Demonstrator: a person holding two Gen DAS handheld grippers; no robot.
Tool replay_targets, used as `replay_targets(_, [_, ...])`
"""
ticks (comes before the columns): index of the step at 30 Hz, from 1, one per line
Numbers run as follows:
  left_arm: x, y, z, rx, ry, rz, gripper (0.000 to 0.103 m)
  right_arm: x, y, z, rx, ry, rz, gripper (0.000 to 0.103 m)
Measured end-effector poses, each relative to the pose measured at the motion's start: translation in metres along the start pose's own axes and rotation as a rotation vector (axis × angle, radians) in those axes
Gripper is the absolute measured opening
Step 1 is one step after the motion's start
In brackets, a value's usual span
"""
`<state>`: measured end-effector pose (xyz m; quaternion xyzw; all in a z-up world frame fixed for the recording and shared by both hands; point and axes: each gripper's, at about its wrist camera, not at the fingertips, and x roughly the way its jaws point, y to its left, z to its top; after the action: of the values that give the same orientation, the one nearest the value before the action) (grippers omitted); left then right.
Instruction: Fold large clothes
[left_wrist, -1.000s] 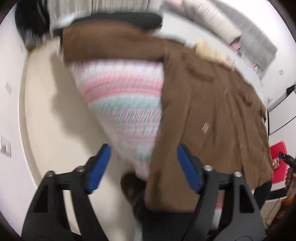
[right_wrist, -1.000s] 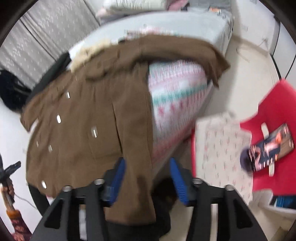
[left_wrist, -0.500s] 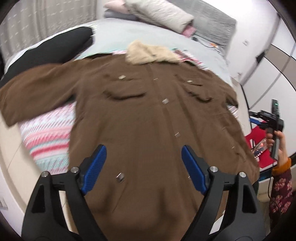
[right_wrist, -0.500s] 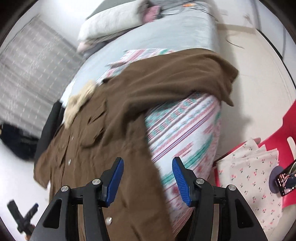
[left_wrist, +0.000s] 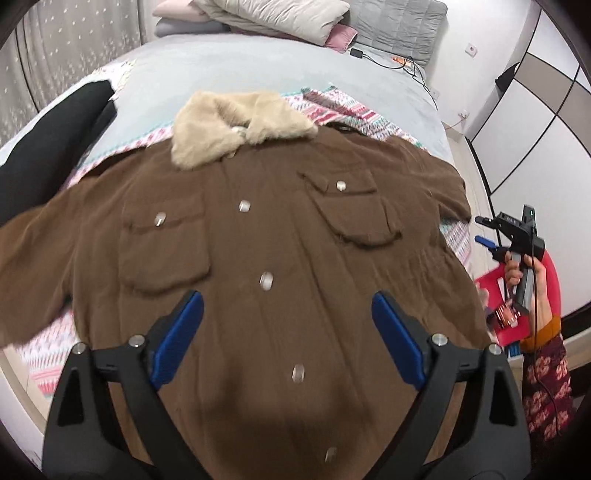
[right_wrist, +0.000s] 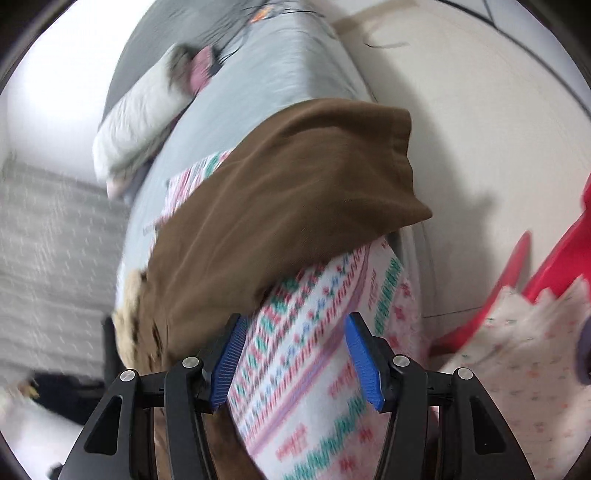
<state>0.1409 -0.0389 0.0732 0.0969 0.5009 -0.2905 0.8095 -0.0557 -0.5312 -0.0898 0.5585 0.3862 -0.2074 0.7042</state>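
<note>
The left gripper (left_wrist: 287, 334) has its 2 blue-padded fingers (left_wrist: 176, 334) spread wide apart; the jaws have just been opening and nothing is clamped between them. It hangs above the lower front of the brown coat (left_wrist: 258, 280), with no visible contact between pads and cloth. The right gripper (right_wrist: 295, 360) holds its 2 fingers (right_wrist: 364, 363) apart at a moderate gap with nothing pinched; the patterned blanket (right_wrist: 306, 369) fills the view between them, and whether the pads touch it cannot be told from this blurred view. The coat lies face up and spread flat across the bed (left_wrist: 236, 70), buttoned down the middle, with 2 flap pockets on the chest. Its cream fur collar (left_wrist: 236, 122) points toward the pillows (left_wrist: 273, 14). 1 sleeve (right_wrist: 303, 173) drapes over the bed's corner, seen just beyond the right gripper. A black garment (left_wrist: 48, 147) lies beside the coat's other sleeve. A red chair (right_wrist: 554, 258) stands by the bed.
</note>
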Motion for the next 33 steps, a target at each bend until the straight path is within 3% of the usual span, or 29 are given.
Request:
replay_targets(4, [0.043, -0.009, 0.029, -0.054, -0.014, -0.022, 0.092, 0.028, -0.027, 0.011, 0.193, -0.041, 0.142, 0.058])
replay_targets(5, [0.051, -0.011, 0.035, -0.063, -0.027, -0.028, 0.092, 0.033, -0.032, 0.012, 0.240, -0.065, 0.166, 0.064])
replay_targets(11, [0.111, -0.021, 0.065, -0.103, -0.116, -0.111, 0.092, 0.049, -0.053, 0.030, 0.389, -0.190, 0.207, 0.063])
replay_targets(14, [0.148, -0.014, 0.064, -0.148, -0.118, -0.157, 0.092, 0.057, -0.056, 0.039, 0.428, -0.218, 0.175, 0.043])
replay_targets(16, [0.168, -0.003, 0.061, -0.185, -0.101, -0.184, 0.092, 0.051, -0.049, 0.040, 0.410, -0.265, 0.157, 0.019])
replay_targets(17, [0.175, 0.005, 0.056, -0.211, -0.099, -0.194, 0.092, 0.040, -0.037, 0.042, 0.348, -0.306, 0.120, 0.013])
replay_targets(20, [0.176, 0.024, 0.047, -0.231, -0.154, -0.248, 0.092, 0.010, 0.011, 0.044, 0.167, -0.403, 0.010, 0.012])
replay_targets(27, [0.157, 0.062, 0.056, -0.302, -0.195, -0.356, 0.092, -0.053, 0.170, 0.015, -0.259, -0.603, -0.009, 0.011])
replay_targets(30, [0.149, 0.081, 0.057, -0.342, -0.216, -0.397, 0.092, -0.059, 0.250, -0.023, -0.495, -0.597, 0.017, 0.011])
replay_targets(33, [0.140, 0.104, 0.057, -0.377, -0.249, -0.439, 0.092, -0.040, 0.322, -0.069, -0.717, -0.517, 0.063, 0.011])
